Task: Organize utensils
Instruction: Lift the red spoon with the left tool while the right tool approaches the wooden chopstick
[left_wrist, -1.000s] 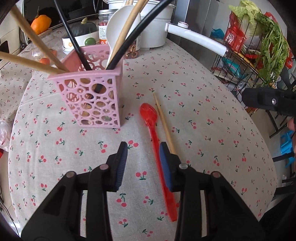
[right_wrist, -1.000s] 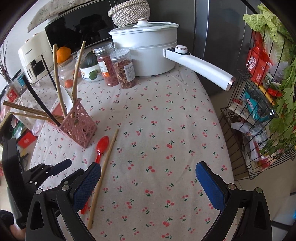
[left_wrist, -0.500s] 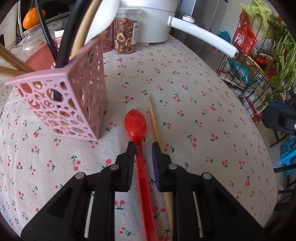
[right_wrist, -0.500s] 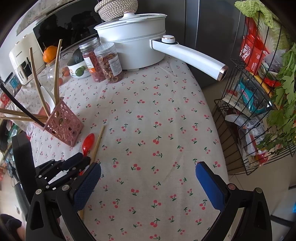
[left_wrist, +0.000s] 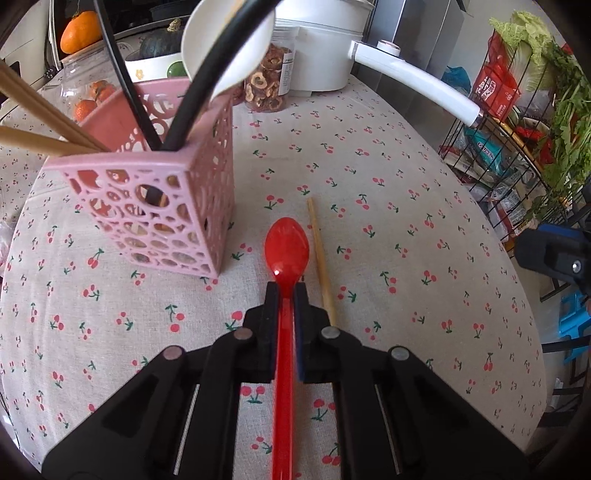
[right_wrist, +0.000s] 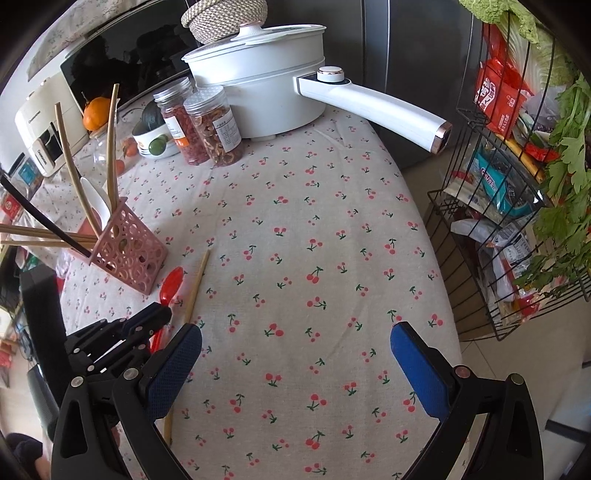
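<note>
A red plastic spoon (left_wrist: 287, 247) lies on the cherry-print tablecloth, bowl pointing away. My left gripper (left_wrist: 285, 291) is shut on its handle just behind the bowl; in the right wrist view the same gripper (right_wrist: 164, 314) and spoon (right_wrist: 170, 285) sit at the left. A single wooden chopstick (left_wrist: 320, 254) lies just right of the spoon, also seen as a chopstick (right_wrist: 195, 284). The pink perforated utensil holder (left_wrist: 159, 206) stands to the left with chopsticks, black utensils and a white spoon in it. My right gripper (right_wrist: 295, 354) hovers open over bare cloth, holding nothing.
A white pot with a long handle (right_wrist: 266, 92) and two jars (right_wrist: 214, 125) stand at the back of the table. A wire rack with packets and greens (right_wrist: 517, 184) stands beyond the right table edge. Bowl and orange (right_wrist: 96, 112) at back left.
The left gripper shifted onto the red spoon and its jaws closed on the handle. The right gripper stayed open and barely moved.
</note>
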